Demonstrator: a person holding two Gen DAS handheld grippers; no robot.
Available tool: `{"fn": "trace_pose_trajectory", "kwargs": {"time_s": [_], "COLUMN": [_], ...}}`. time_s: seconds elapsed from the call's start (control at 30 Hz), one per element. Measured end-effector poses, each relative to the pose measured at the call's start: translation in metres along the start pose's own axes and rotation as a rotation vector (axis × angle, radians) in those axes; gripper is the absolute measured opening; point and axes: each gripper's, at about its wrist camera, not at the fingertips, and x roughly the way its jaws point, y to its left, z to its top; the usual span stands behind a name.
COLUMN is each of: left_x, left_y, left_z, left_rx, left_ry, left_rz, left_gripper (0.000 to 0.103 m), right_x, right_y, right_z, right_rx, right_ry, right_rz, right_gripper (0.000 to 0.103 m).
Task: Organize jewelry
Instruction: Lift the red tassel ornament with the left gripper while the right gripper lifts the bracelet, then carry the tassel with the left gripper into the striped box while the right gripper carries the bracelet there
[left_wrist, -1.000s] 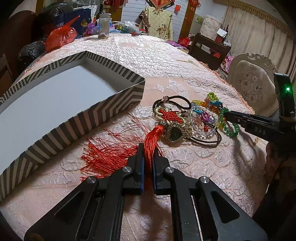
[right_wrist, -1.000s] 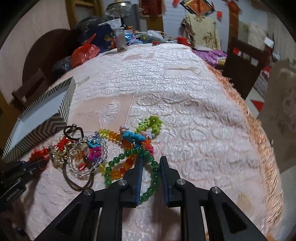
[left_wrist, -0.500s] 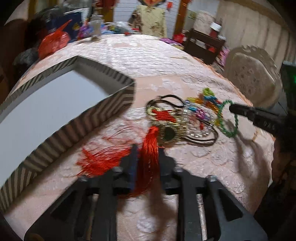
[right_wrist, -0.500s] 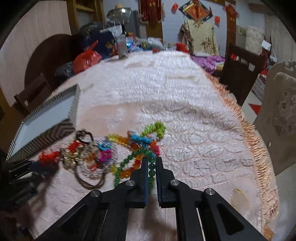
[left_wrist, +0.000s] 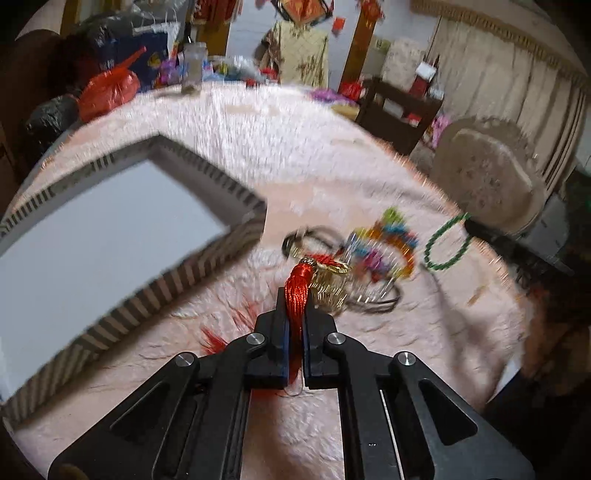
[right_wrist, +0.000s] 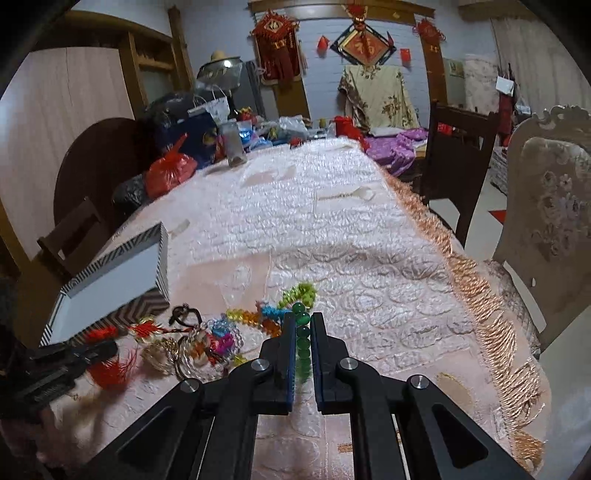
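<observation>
- Left gripper (left_wrist: 294, 314) is clamped on the red tassel (left_wrist: 297, 286) of a Chinese-knot charm, the strands squeezed between its two blue-lined fingers and running up to a gold cap.
- From that cap the gold pendant (left_wrist: 327, 291) and red knot trail toward the pile, seemingly partly lifted, though blur makes it hard to judge.
- Its jaws have just been closing, with the tassel between them.
- Loose red tassel threads (left_wrist: 214, 338) fan out on the pink tablecloth (left_wrist: 258, 140) just left of the fingers.
- Right gripper (right_wrist: 303, 332) is pinched on the green bead bracelet (right_wrist: 302, 341), a column of round green beads sitting between its fingers.
- Seen from the left wrist, that bracelet (left_wrist: 445, 243) hangs as an open loop from the right gripper's tip, just above the cloth and right of the pile.
- Remaining jewelry lies heaped between the two grippers: a multicoloured bead bracelet (right_wrist: 266, 319), a clear bead bracelet (right_wrist: 207, 354) and a dark hair tie (right_wrist: 184, 314), all tangled and touching.
- Left of the pile stands an open box (left_wrist: 207, 266) with chevron-striped walls and a plain white inside, nothing in it that I can see.
- At the far end of the table sit a red plastic bag (right_wrist: 170, 171) and a glass jar (right_wrist: 232, 144), well apart from the jewelry.
- An upholstered chair (right_wrist: 554, 214) stands at the table's right edge.
</observation>
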Motion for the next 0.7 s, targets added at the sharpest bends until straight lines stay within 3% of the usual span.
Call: {"fn": "trace_pose_trajectory", "kwargs": {"time_s": [0.7], "left_x": [-0.093], "left_y": [0.004], "left_z": [0.023], "left_rx": [-0.039], "left_ry": [-0.207], "left_rz": [-0.026], "left_gripper": [0.003], "right_x": [-0.044], "right_y": [0.037], "right_z": [-0.019], "right_rx": [-0.099], "right_ry": [-0.087], "right_rz": [0.023], "right_gripper": [0.007]}}
